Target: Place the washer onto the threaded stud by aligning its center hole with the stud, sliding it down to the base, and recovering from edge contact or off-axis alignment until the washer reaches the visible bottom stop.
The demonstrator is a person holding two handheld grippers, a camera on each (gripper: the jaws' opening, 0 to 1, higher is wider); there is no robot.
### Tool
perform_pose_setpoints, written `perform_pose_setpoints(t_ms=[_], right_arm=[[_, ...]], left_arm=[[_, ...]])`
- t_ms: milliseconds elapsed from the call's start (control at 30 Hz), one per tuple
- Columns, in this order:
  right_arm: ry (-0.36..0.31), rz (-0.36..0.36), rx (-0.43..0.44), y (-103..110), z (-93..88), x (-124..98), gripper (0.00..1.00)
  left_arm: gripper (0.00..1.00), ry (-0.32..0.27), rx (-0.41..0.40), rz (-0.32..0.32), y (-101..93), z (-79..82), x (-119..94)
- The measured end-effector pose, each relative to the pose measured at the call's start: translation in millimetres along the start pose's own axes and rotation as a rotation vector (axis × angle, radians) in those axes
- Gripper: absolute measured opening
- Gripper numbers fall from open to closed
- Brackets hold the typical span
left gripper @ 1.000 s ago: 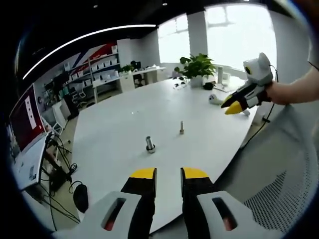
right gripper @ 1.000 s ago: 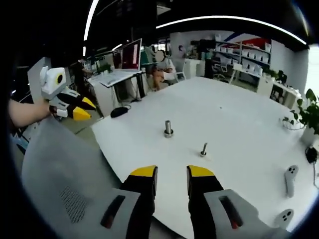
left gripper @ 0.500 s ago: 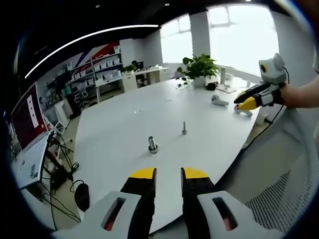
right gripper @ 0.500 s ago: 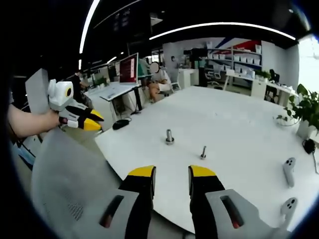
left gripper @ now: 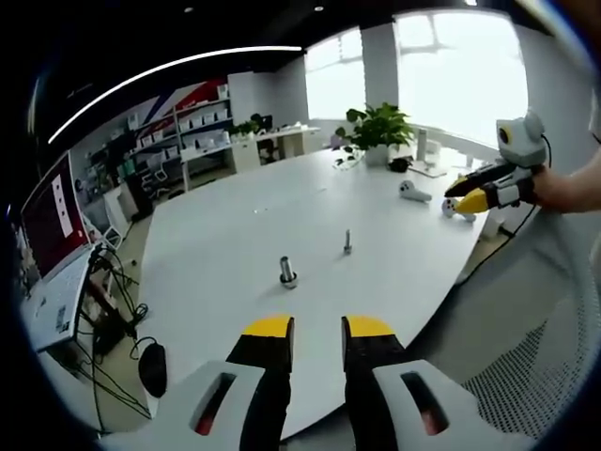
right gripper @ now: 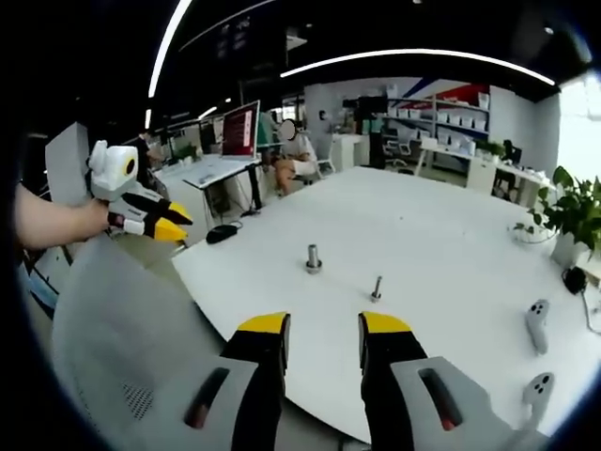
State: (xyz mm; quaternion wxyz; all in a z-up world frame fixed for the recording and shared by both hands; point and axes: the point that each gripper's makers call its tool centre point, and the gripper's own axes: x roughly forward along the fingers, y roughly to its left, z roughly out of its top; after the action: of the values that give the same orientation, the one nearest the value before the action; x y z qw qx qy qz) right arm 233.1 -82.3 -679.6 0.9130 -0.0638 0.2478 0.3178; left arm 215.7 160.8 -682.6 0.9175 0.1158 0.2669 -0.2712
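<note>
Threaded stud point(left gripper: 347, 241) and what may be a washer-topped post point(left gripper: 286, 272) upright on white table point(left gripper: 235, 235), left gripper point(left gripper: 317, 329) and right gripper point(right gripper: 324, 327) empty, jaws slightly spread.

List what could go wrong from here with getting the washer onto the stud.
Both tongs, left and right, hang empty off the table edge, so nothing is gripped yet. The washer is too small to make out from here; a blind pick may miss. The thin stud and the thicker post stand close together; reaching for one could knock the other.

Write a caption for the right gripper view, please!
Open right gripper faces a white table holding two small metal studs.
</note>
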Motion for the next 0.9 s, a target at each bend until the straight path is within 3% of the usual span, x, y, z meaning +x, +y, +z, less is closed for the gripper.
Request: perform_pose_setpoints(t_ms=[300, 633, 900], right_arm=[[-0.003, -0.029, 0.013, -6.8, -1.5, -1.9, 0.33], [-0.016, -0.054, 0.019, -12.3, 0.5, -3.7, 0.31], [0.018, -0.054, 0.040, -13.2, -6.1, -1.3, 0.31]], left_arm=[[0.18, -0.017, -0.015, 0.014, 3.1, 2.3, -2.2], [0.18, -0.032, -0.041, -0.017, -0.1, 3.6, -1.9], [0.18, -0.059, -0.034, -0.057, -7.9, 9.3, -2.9]])
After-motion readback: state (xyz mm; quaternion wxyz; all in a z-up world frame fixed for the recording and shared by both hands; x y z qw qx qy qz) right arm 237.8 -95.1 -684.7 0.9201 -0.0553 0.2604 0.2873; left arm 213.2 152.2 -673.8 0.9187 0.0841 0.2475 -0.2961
